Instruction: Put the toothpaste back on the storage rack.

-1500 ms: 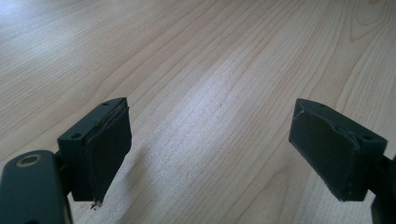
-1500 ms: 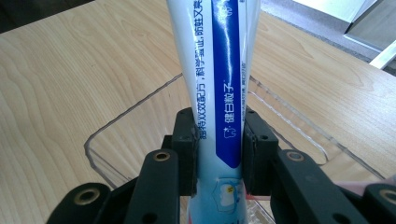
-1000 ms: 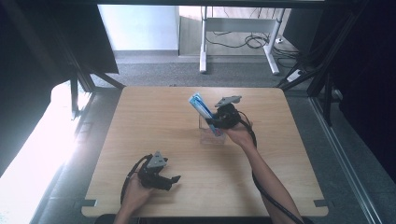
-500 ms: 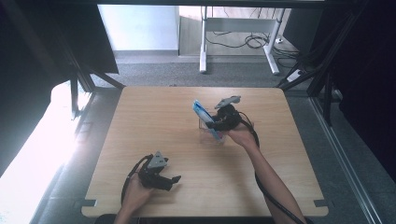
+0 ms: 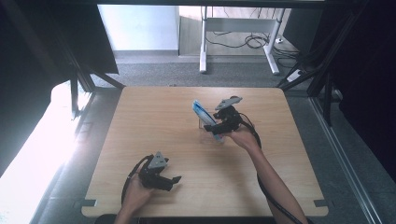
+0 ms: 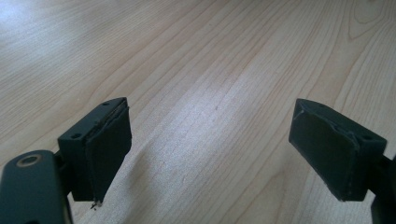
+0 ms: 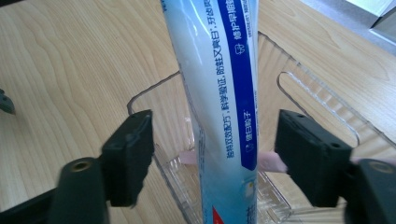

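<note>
With its jaws just opened wide, the right gripper straddles the toothpaste tube, pads clear of both sides; tube stands in the clear tray, long axis rising away between them; left gripper, open and empty, sits well apart

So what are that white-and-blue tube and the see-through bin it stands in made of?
The white-and-blue tube looks like soft glossy plastic or laminate: smooth printed skin with a sheen. The see-through bin seems to be hard clear plastic: the wood grain shows through its ribbed walls, and its edges catch light. Glass can't be ruled out.
</note>
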`<state>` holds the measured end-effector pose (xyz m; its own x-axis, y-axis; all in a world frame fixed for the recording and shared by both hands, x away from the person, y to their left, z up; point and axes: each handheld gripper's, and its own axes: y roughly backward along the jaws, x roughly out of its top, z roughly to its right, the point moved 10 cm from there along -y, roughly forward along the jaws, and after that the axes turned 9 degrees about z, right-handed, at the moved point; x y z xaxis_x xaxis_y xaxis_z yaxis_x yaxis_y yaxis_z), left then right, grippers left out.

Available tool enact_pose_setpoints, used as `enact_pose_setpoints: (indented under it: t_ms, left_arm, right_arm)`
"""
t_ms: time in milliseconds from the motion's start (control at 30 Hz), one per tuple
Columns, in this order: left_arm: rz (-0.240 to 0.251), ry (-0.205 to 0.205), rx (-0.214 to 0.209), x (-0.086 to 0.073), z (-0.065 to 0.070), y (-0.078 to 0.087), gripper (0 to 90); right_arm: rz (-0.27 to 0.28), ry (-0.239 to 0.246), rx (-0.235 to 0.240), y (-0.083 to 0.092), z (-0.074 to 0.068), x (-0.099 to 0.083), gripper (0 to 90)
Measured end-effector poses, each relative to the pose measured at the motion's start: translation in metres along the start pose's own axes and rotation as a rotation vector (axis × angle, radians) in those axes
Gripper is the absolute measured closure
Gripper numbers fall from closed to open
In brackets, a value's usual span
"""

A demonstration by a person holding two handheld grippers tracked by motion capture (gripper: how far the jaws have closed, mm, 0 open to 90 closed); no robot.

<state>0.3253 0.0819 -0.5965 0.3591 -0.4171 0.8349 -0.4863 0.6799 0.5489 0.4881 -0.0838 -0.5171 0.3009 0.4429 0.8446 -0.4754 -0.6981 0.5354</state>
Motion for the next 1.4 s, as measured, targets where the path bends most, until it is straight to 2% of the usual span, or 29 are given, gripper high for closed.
enact_pose_setpoints:
  t_ms: [133, 300, 467, 667, 1000, 1400]
  left_arm:
    - [0.004, 0.001, -0.001, 0.0, 0.0, 0.0, 13.4]
    - [0.004, 0.0, -0.003, 0.001, 0.001, 0.0, 13.4]
    - [0.001, -0.003, -0.004, 0.0, 0.001, -0.001, 13.4]
    - [0.005, 0.007, -0.009, 0.0, 0.001, 0.0, 13.4]
    - [0.034, 0.029, -0.025, 0.003, 0.002, 0.0, 13.3]
    - [0.036, 0.033, -0.032, 0.003, 0.002, 0.001, 13.2]
  right_arm:
    - [0.0, 0.008, -0.004, 0.004, -0.003, 0.0, 15.6]
    - [0.009, -0.003, -0.012, 0.011, -0.004, 0.002, 7.2]
    - [-0.005, -0.014, -0.021, 0.018, -0.005, -0.001, 0.6]
    - [-0.007, -0.027, -0.025, 0.026, -0.007, -0.005, 0.0]
    - [0.002, -0.009, -0.037, 0.043, -0.013, -0.01, 0.0]
    - [-0.002, -0.006, -0.034, 0.06, -0.02, -0.029, 0.0]
